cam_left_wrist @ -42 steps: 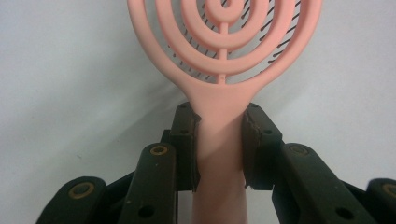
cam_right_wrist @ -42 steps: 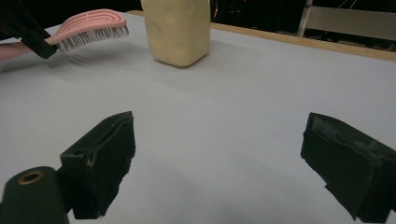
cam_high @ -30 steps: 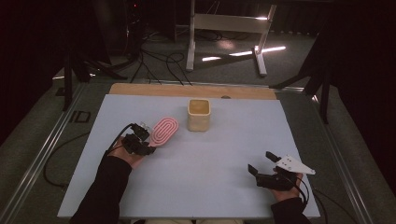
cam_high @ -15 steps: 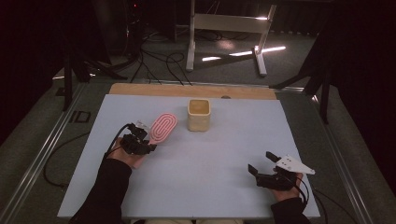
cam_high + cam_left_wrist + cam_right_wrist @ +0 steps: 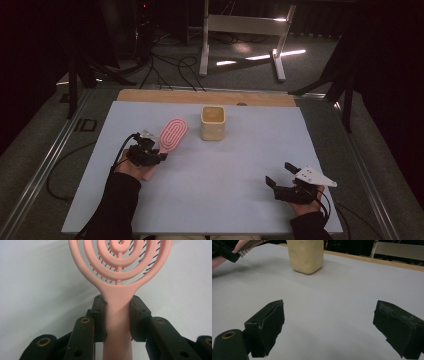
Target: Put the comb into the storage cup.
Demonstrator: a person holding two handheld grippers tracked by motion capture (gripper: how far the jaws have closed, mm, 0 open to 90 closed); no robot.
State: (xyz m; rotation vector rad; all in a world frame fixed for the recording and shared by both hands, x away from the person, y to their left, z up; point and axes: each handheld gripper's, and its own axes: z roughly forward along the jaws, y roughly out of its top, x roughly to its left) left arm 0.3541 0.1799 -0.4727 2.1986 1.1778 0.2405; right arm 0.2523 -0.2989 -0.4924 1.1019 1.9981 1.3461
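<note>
A pink hairbrush (image 5: 173, 135) with an oval head of looped ribs is held by its handle in my left gripper (image 5: 150, 150) at the left of the white table. In the left gripper view both black pads (image 5: 100, 315) press the handle of the hairbrush (image 5: 117, 302), whose bristles face down. A cream square cup (image 5: 213, 122) stands upright just right of the brush head. My right gripper (image 5: 281, 174) rests near the table's front right, jaws wide apart with nothing between them. In the right gripper view the cup (image 5: 305, 255) stands far ahead of my right gripper (image 5: 329, 322).
The white table top (image 5: 240, 165) has a wooden strip (image 5: 205, 96) along its far edge. Beyond it lie cables and a white stand (image 5: 242, 30) on a dark floor. Metal rails run along both sides of the table.
</note>
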